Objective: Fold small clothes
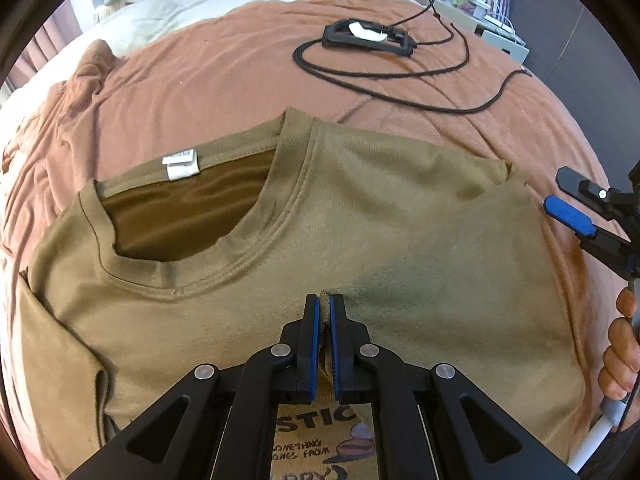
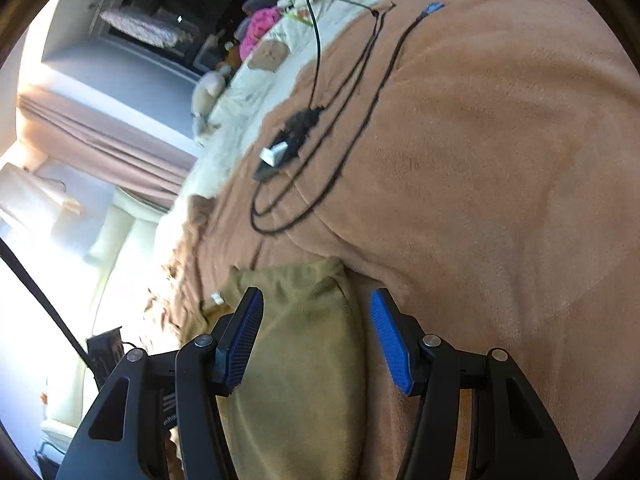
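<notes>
One garment, a tan T-shirt [image 1: 400,240], lay spread on the bed's brown blanket [image 1: 240,80], collar toward the pillows. The left gripper [image 1: 324,308] was the nearer tool: its fingers [image 1: 312,332] were clenched on a pinched ridge of shirt fabric just below the collar. The right gripper [image 2: 316,316] hovered at the shirt's side edge, fingers [image 2: 388,340] released and apart, with the folded sleeve edge lying between them untouched. A black cable [image 1: 400,76] lay well apart.
</notes>
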`<state>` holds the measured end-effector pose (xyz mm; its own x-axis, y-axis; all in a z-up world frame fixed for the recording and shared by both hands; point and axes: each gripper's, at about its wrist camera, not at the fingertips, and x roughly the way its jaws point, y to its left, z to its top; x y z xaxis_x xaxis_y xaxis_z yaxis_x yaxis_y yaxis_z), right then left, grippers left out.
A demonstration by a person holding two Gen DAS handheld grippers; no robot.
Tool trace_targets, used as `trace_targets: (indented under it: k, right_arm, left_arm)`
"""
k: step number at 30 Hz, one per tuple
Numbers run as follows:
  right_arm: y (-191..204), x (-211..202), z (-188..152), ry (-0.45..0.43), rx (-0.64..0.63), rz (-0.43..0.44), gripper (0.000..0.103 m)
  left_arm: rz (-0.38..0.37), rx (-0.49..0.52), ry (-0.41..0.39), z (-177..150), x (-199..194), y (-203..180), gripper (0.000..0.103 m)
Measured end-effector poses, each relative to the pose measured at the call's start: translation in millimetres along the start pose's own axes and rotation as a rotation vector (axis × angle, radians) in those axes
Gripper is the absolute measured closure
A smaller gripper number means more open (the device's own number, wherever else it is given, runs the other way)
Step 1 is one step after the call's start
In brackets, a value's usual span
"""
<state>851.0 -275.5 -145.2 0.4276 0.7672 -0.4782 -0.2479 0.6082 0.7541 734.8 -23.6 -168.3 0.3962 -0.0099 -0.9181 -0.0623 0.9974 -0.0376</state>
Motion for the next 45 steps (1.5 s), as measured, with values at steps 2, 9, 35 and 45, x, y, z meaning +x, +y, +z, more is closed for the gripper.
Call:
trace_targets:
  k: [2, 9, 35, 45]
  right_arm:
    - [0, 4, 0, 0.021, -0.012, -0.028, 0.061]
    - [11, 20, 2, 0.041, -0.075, -0.122, 0.074]
    - [55, -26, -25, 0.104, -0.199, -0.092, 0.1]
    - [68, -48, -67, 0.195, -0.263, -0.158, 0.059]
  left_arm:
    - [0.001, -0.001, -0.001, -1, 1, 0, 0.098]
    - [-0.001, 0.01, -0.006, 1, 1, 0, 0.098]
    - [-0.095, -0.041, -0.01, -8, -21, -4, 0.096]
    - [-0.12, -0.106, -0.011, -34, -43, 2, 0.049]
